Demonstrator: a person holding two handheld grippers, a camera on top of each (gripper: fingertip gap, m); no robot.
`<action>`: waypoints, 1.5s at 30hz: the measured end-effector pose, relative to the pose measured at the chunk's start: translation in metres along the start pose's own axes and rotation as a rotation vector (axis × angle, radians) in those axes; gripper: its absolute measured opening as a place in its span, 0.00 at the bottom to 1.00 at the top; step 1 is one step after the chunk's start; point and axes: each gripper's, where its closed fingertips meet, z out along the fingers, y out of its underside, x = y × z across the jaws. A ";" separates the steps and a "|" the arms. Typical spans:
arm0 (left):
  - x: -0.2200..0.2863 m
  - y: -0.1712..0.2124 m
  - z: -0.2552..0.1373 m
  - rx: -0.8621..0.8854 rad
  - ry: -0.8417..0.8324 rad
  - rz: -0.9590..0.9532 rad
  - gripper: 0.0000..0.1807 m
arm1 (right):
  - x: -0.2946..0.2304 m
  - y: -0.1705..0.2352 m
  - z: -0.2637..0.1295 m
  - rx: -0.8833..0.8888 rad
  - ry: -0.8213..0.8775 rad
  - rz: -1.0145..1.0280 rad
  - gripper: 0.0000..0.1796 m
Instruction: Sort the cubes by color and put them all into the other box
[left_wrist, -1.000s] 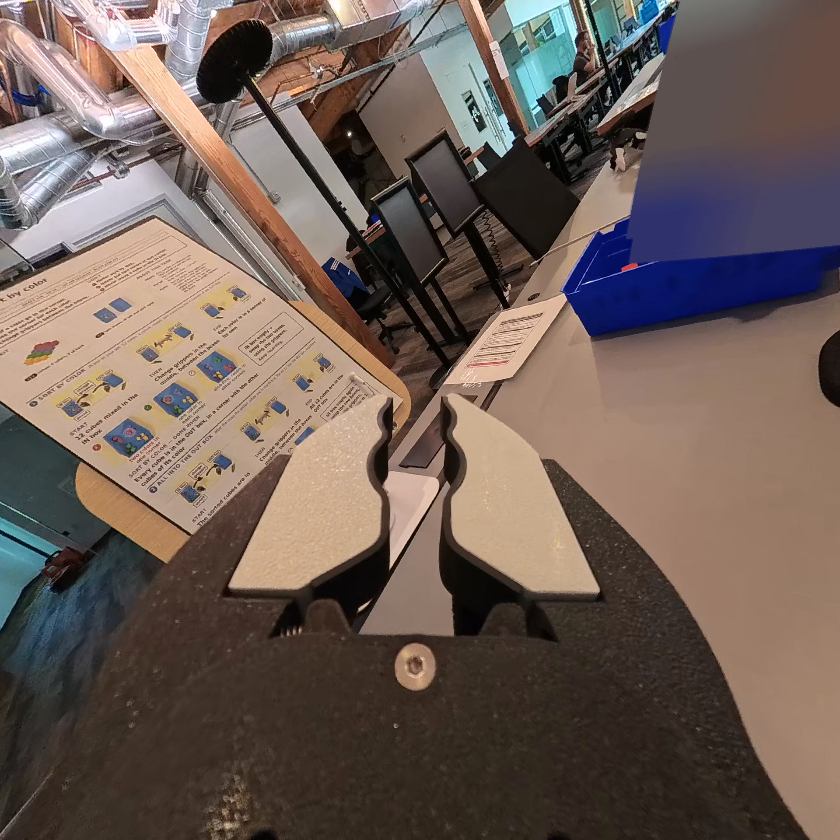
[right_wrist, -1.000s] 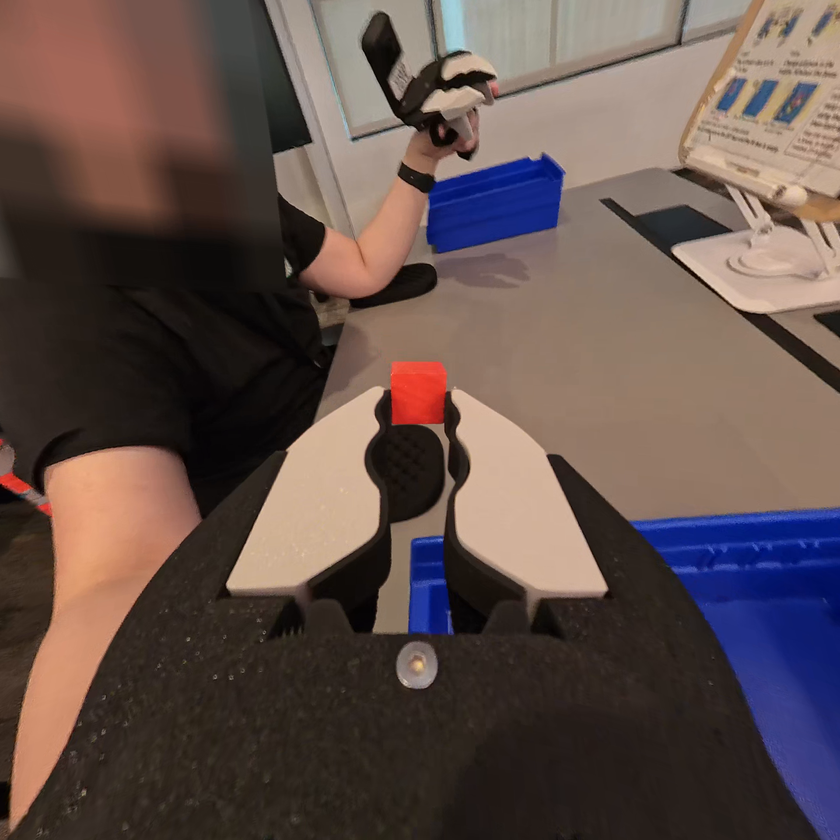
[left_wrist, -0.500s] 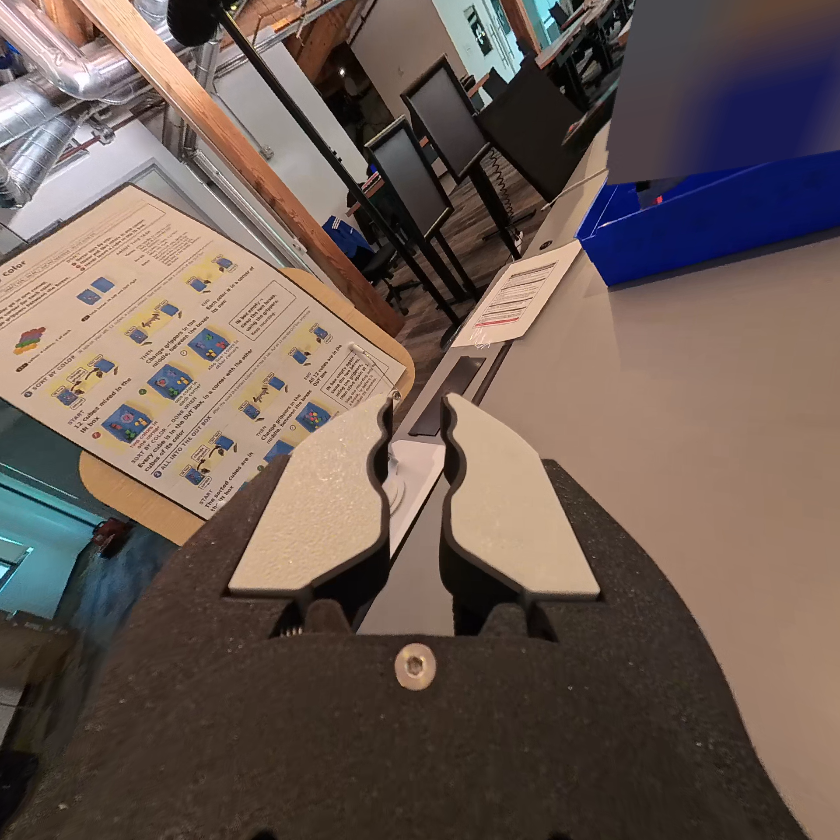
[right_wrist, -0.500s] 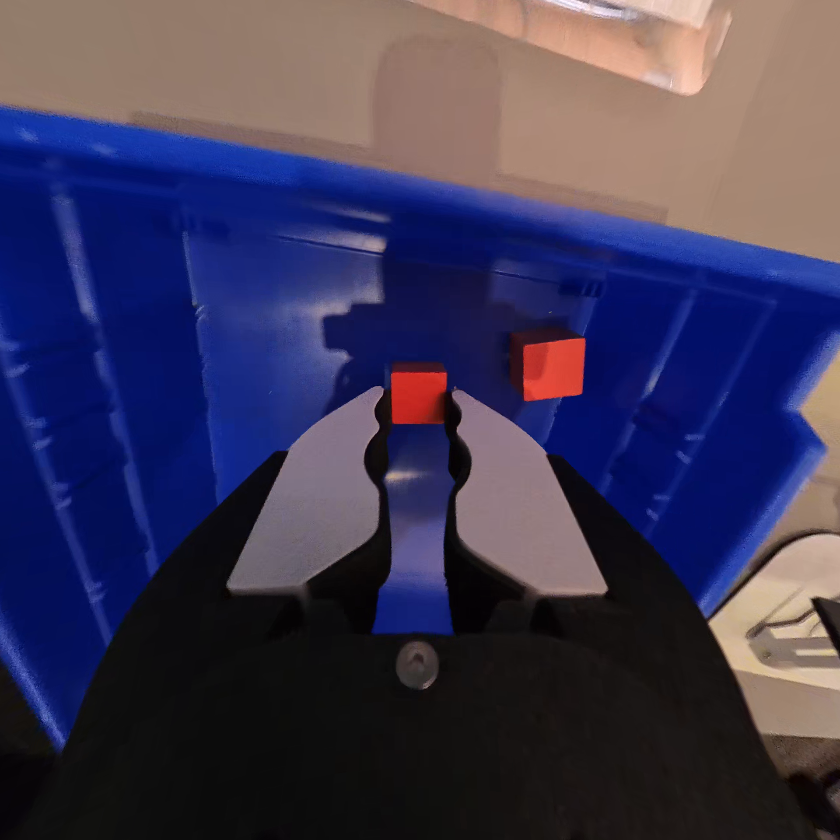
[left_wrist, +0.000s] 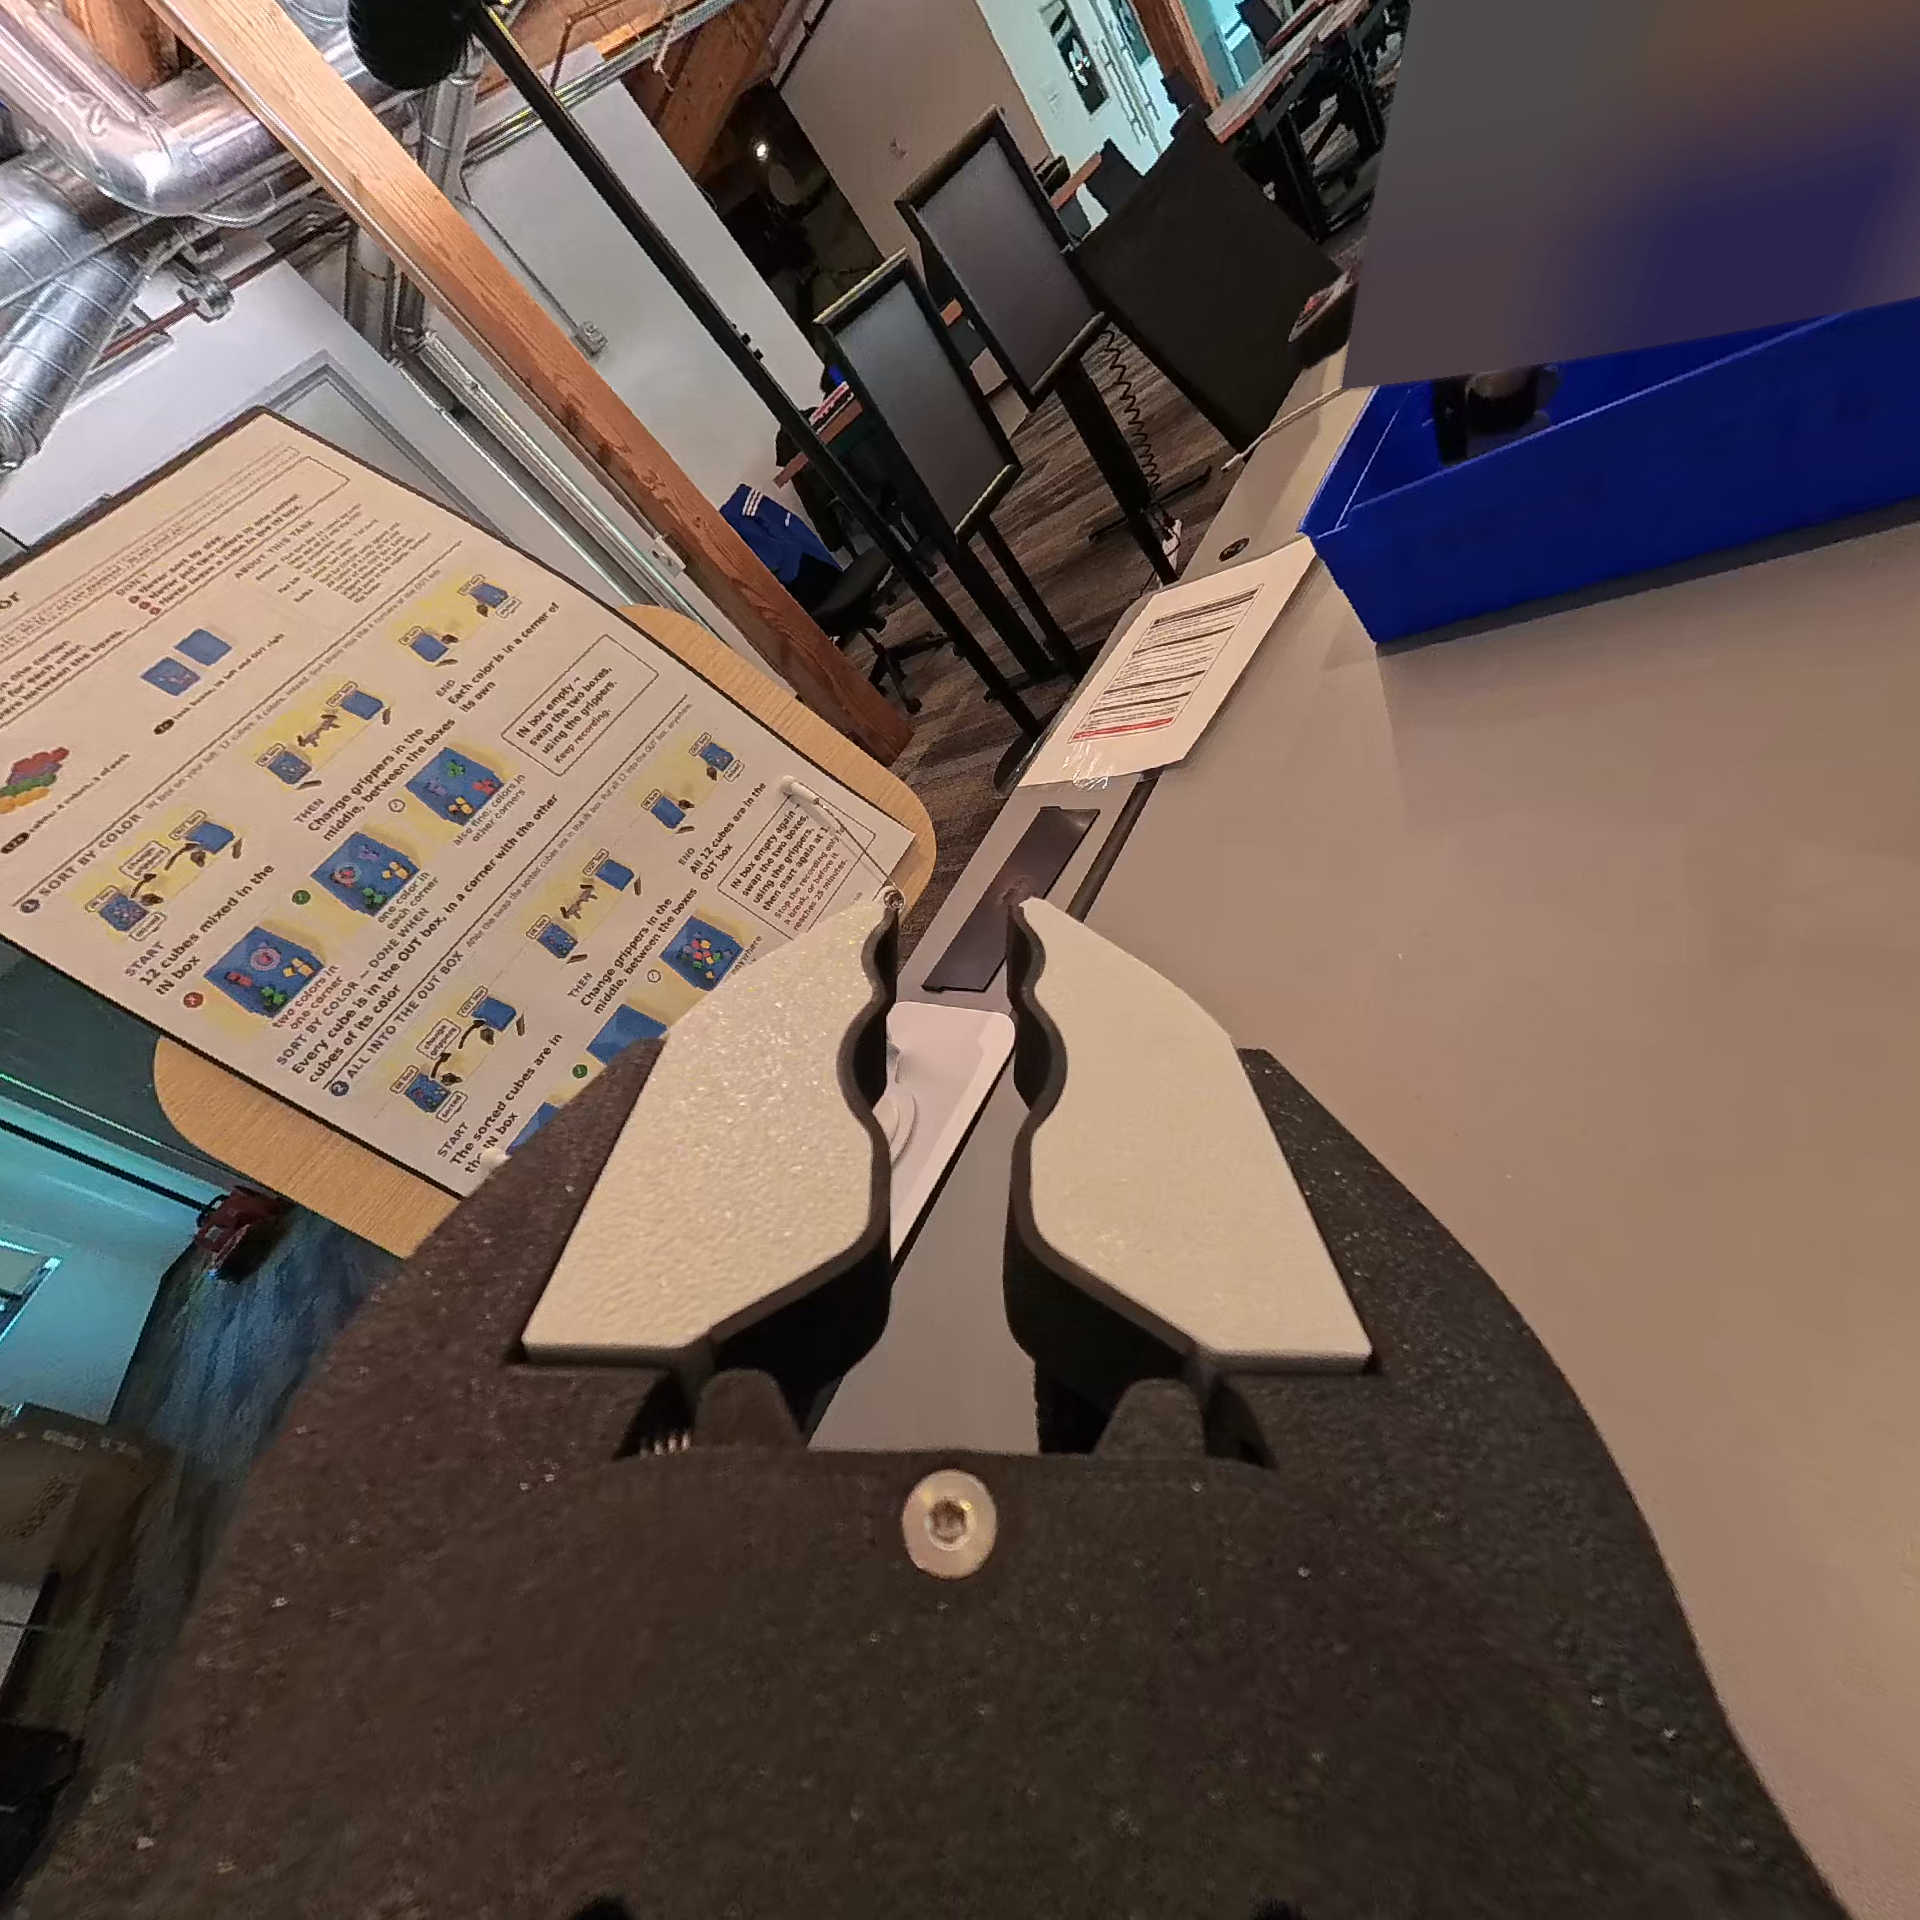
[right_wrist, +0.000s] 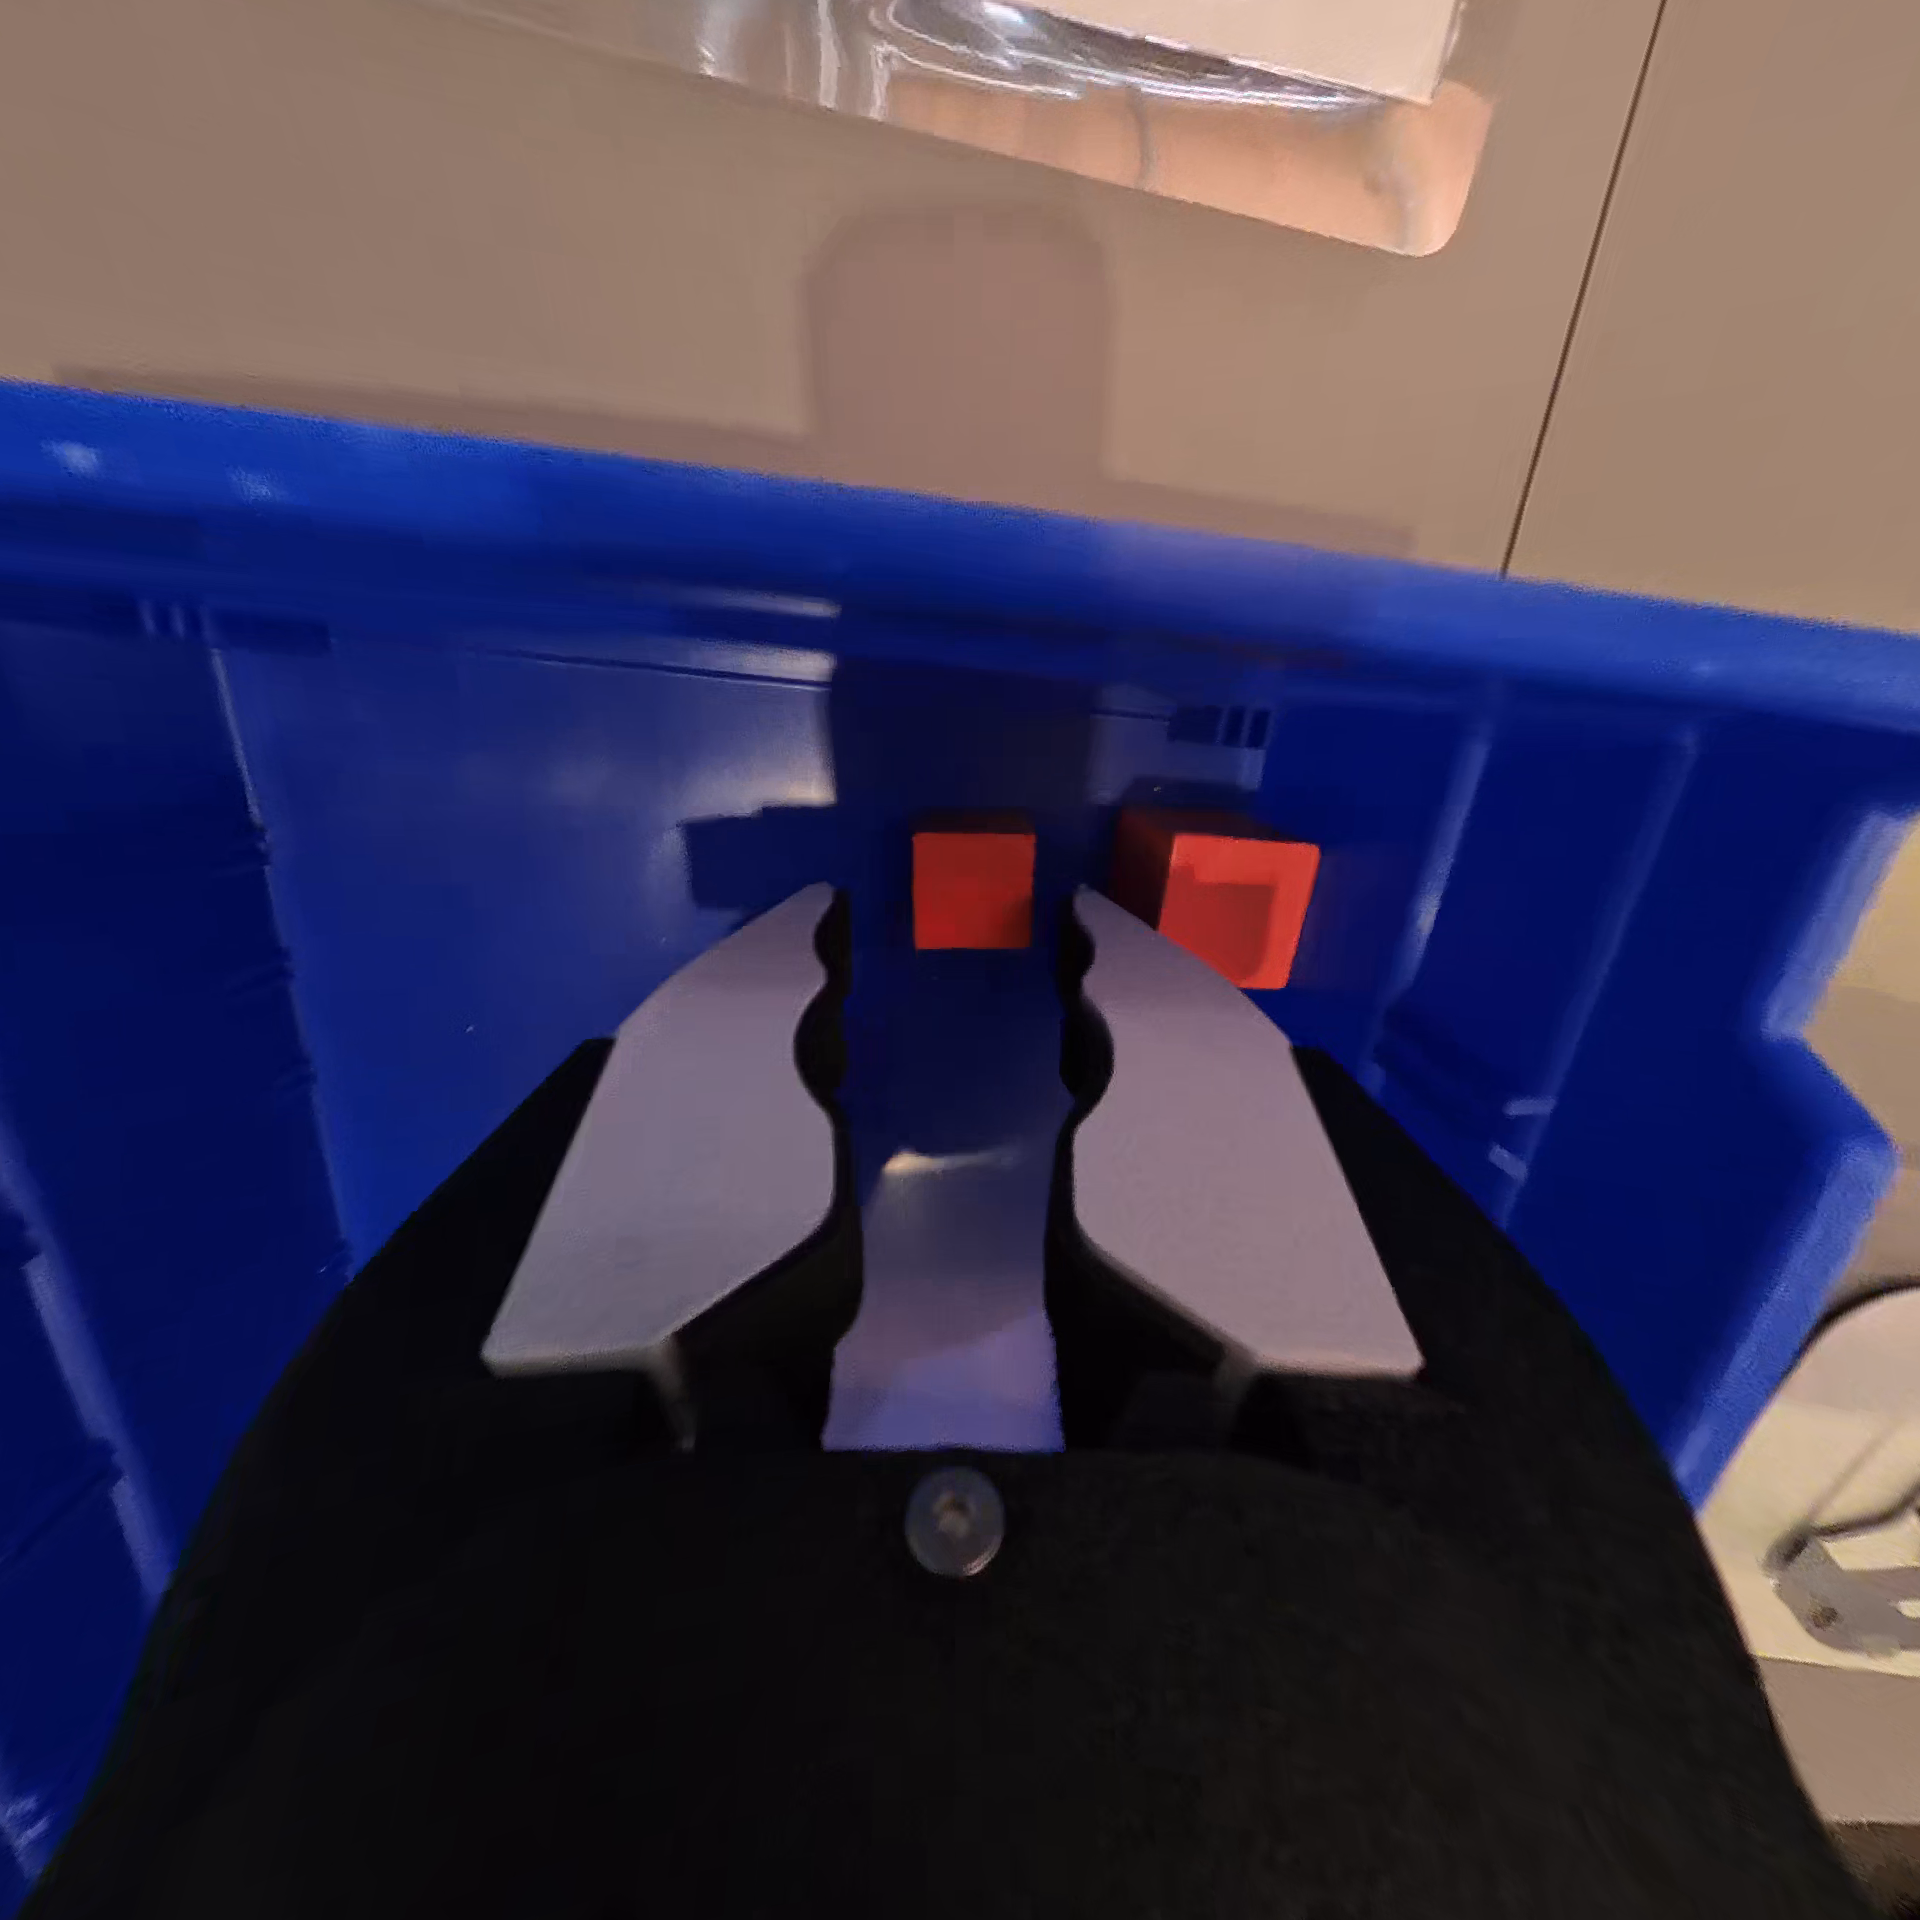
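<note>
Half a second ago the right tool (right_wrist: 951, 904) pinched a red cube between its tips; now its jaws stand apart with clear gaps on both sides of that red cube (right_wrist: 974, 894), which sits released on the floor of the blue box (right_wrist: 416, 831), just beyond the tips. A second red cube (right_wrist: 1231, 912) rests just to its right, close but seemingly not touching, both near the far wall. The left tool (left_wrist: 951, 914) has drifted only slightly; its jaws are narrow, not fully closed, and hold nothing as it hangs above the grey counter (left_wrist: 1558, 1039), facing the instruction board (left_wrist: 364, 831).

By the look of it, two reds are delivered to one corner zone of this box. No other cube shows here, and the other blue box (left_wrist: 1610, 499), far right in the left wrist view, hides its contents, so the rest of the sorting looks outstanding.

A cube has no long axis. The released one sits square, faces roughly parallel to the far wall; its neighbour looks turned slightly.
</note>
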 end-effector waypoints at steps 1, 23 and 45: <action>0.000 0.000 -0.001 0.000 -0.001 0.000 0.11 | -0.002 0.000 -0.007 0.015 -0.014 0.002 0.24; -0.037 -0.016 -0.030 0.183 -0.115 -0.183 0.10 | -0.109 0.277 -0.201 0.519 -0.034 0.255 0.17; -0.126 0.033 -0.187 -0.273 -0.609 -0.234 0.11 | -0.287 0.090 -0.272 0.584 -0.282 -0.506 0.20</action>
